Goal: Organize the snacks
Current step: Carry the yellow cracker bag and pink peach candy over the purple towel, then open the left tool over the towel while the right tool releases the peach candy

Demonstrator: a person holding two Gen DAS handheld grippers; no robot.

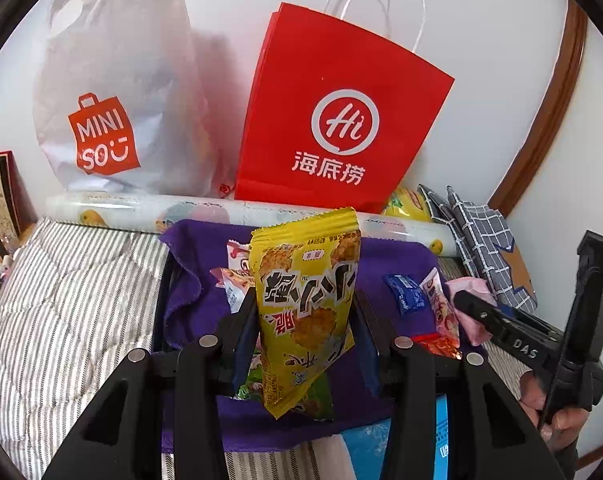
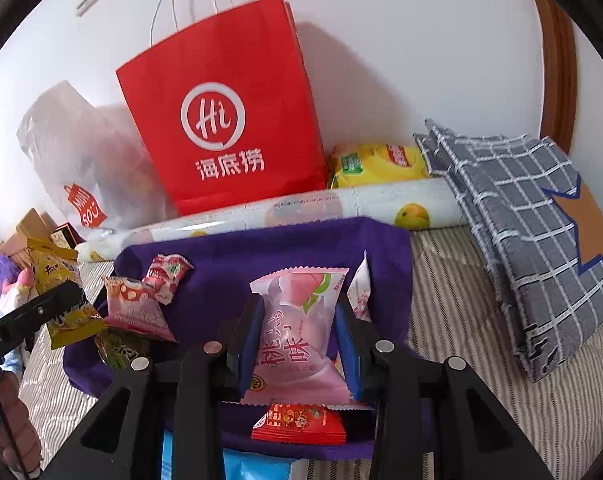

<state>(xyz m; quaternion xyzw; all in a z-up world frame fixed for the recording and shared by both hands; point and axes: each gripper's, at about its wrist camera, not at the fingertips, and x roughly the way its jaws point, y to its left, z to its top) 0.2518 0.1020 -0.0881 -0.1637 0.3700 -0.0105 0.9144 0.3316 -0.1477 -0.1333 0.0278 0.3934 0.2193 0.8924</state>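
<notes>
My left gripper (image 1: 301, 316) is shut on a yellow snack packet (image 1: 307, 308), held upright above a purple cloth (image 1: 205, 292). That same packet (image 2: 63, 300) shows at the left edge of the right wrist view. My right gripper (image 2: 297, 340) is shut on a pink peach snack packet (image 2: 297, 332) over the same purple cloth (image 2: 229, 276). Loose snacks lie on the cloth: a blue one (image 1: 407, 294), a red one (image 2: 299, 424), a pink dotted one (image 2: 135, 312) and a red-and-white one (image 2: 165, 278). The right gripper's body (image 1: 513, 340) appears at the right of the left wrist view.
A red paper bag (image 1: 341, 120) and a white plastic MINISO bag (image 1: 113, 96) lean against the wall. A printed roll (image 2: 341, 204) lies in front of them, a checked cloth (image 2: 517, 232) and a yellow packet (image 2: 377, 162) to the right. The striped bedding (image 1: 69, 292) surrounds the cloth.
</notes>
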